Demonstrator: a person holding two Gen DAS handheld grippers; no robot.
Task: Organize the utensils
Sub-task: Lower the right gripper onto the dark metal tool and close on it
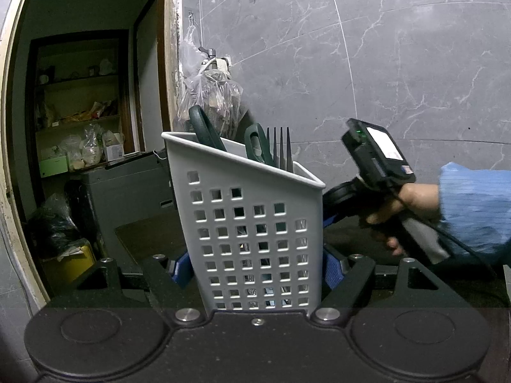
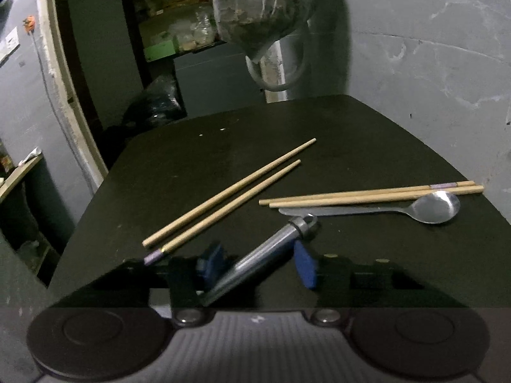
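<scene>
**Basket gripped on the left, metal handle between the right pads**

My left gripper [image 1: 255, 271] has its jaws closed on a pale grey utensil basket [image 1: 249, 233] with square holes in its wall. The blue pads [image 1: 332, 274] press against the basket's two sides, and it stands upright, filling the middle of the left wrist view. Inside it I see two dark green handles [image 1: 204, 131] and the tines of a dark fork [image 1: 281, 150] sticking up above the rim. To the right of the basket, a hand in a blue sleeve [image 1: 472, 210] holds my other gripper's grip.

My right gripper [image 2: 258, 265] points down at a dark table [image 2: 242, 134]. Its jaws stand partly closed around a grey metal handle [image 2: 265, 255] that lies slanted between them. The right pad seems to touch the handle; whether the left one does, I cannot tell.

Further out on the table, one pair of wooden chopsticks [image 2: 230, 191] lies slanted to the left. A second pair of chopsticks [image 2: 370, 194] lies across on the right, just beside a metal spoon [image 2: 434, 207]. A filled plastic bag [image 2: 265, 6] hangs at the far end.
</scene>
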